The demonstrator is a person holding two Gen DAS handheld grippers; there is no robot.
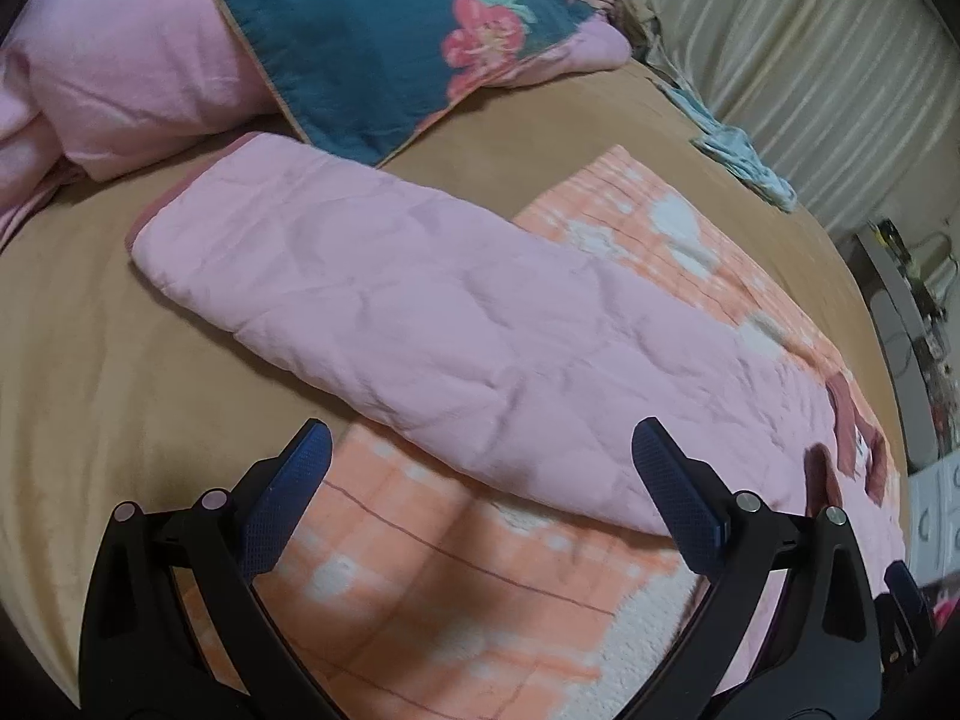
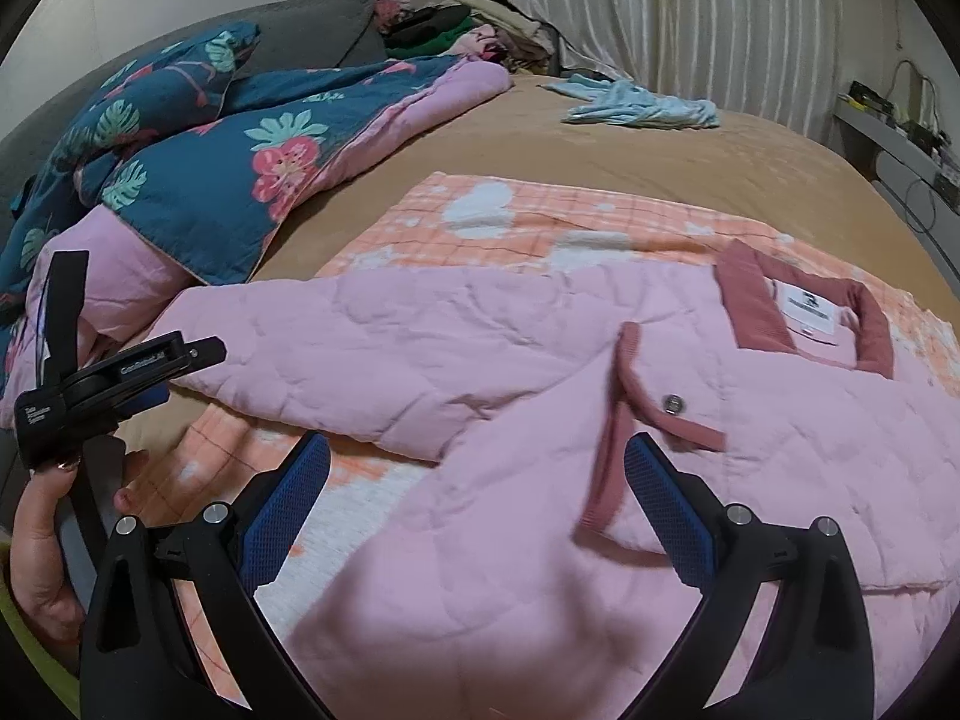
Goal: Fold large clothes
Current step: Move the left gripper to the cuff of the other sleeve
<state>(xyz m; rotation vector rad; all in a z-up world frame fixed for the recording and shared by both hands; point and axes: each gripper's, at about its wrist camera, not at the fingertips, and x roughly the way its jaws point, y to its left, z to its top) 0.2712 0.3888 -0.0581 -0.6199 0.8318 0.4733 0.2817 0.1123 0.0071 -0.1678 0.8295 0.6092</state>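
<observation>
The pink quilted jacket (image 2: 600, 396) lies spread front-up on an orange checked blanket (image 2: 540, 222) in the middle of the bed (image 2: 600, 138), one sleeve (image 1: 360, 276) stretched out toward the bed's pillow end. Both the left gripper (image 1: 480, 480) and right gripper (image 2: 477, 480) hover over it with fingers wide and empty. Folding seems just begun; the next move probably calls for gripping the sleeve cuff and bringing it across the body.

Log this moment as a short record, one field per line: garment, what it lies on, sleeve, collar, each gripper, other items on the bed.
garment: pink quilted jacket, front up
lies on: orange checked blanket over the tan bed
sleeve: stretched out flat
collar: darker pink, label showing
left gripper: open, over the sleeve
right gripper: open, over the jacket front
other items: floral quilt, light blue cloth
</observation>
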